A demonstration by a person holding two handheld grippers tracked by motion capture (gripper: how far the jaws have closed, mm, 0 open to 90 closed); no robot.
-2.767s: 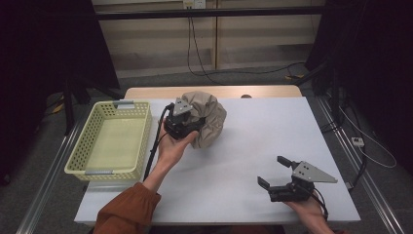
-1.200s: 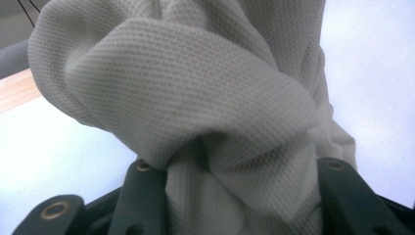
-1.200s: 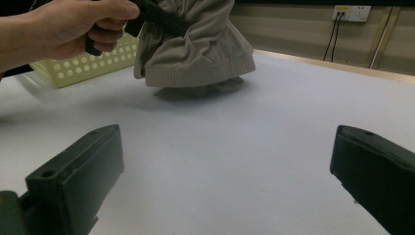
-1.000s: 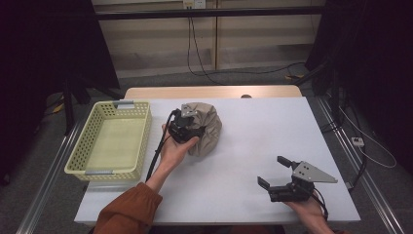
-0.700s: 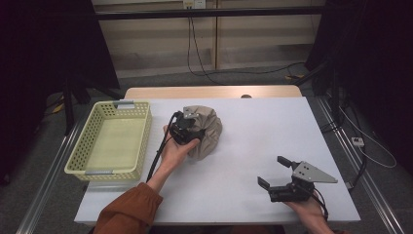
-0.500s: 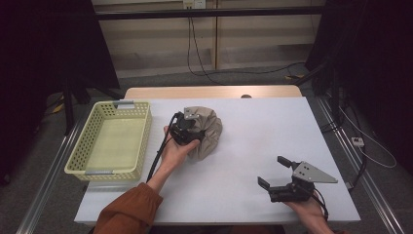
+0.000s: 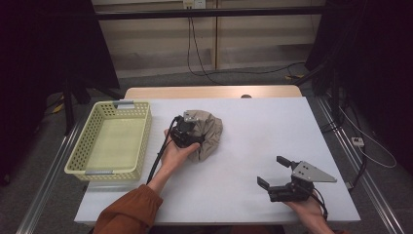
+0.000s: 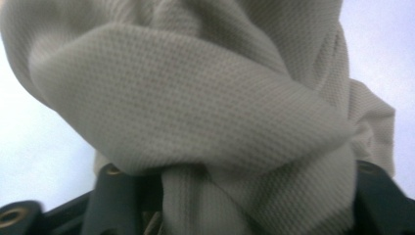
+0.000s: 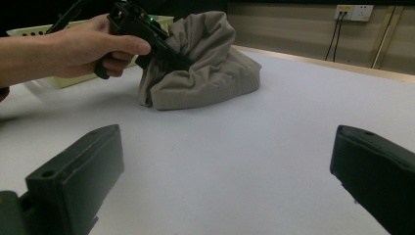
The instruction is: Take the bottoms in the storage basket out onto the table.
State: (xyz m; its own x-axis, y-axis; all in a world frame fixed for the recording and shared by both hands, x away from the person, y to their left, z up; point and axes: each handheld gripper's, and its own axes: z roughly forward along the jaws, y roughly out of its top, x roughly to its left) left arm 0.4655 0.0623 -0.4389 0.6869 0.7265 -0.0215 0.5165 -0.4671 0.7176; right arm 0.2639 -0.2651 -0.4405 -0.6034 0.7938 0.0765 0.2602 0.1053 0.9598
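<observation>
Looks like early days here: the left tongs (image 7: pixel 187 130) are clenched on a fold of the beige cloth (image 7: pixel 207 131), which sits bunched near the middle of the white surface (image 7: pixel 253 146), just right of the yellow basket (image 7: pixel 109 141). My guess is it's headed for that basket, which has nothing in it so far. The right tongs (image 7: pixel 273 176) sit released near the right edge, holding nothing. The left gripper view shows the knit weave pinched between the jaws; the high view shows the layout.

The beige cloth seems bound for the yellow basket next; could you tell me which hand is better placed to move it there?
Left. The left gripper is shut on the beige cloth, right beside the yellow basket. The right gripper rests open and empty near the table's front right corner.
</observation>
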